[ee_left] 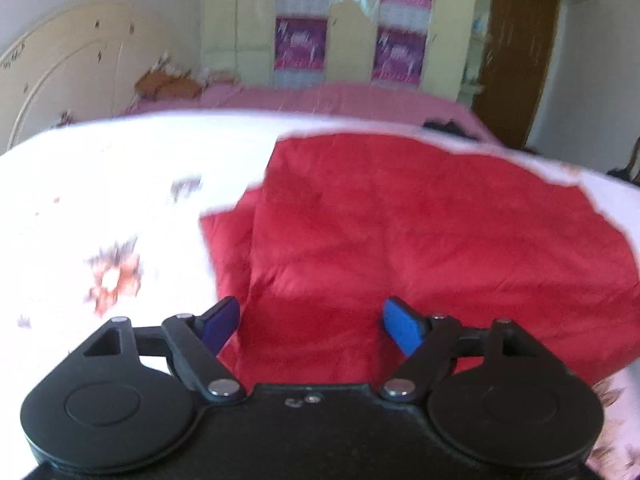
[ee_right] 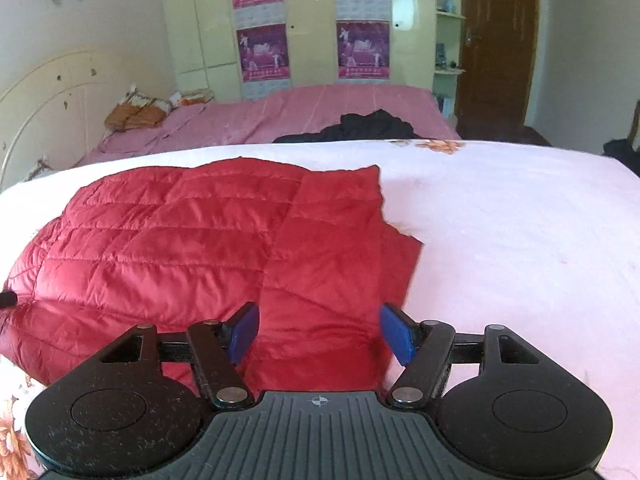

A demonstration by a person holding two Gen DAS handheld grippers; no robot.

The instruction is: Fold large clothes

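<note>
A red quilted jacket (ee_right: 192,240) lies partly folded on a white floral bedsheet (ee_right: 500,232). In the left wrist view the jacket (ee_left: 420,240) fills the middle and right, with a folded flap at its left edge. My left gripper (ee_left: 314,326) is open and empty, just above the jacket's near left part. My right gripper (ee_right: 320,334) is open and empty, above the jacket's near right edge, with one blue pad (ee_right: 394,334) at the garment's border.
A pink bed (ee_right: 320,112) lies beyond the white sheet, with a dark garment (ee_right: 360,126) and brown cushions (ee_right: 136,114) on it. A wardrobe with purple posters (ee_right: 312,20) and a brown door (ee_right: 496,40) stand behind. A cream headboard (ee_left: 60,72) is at left.
</note>
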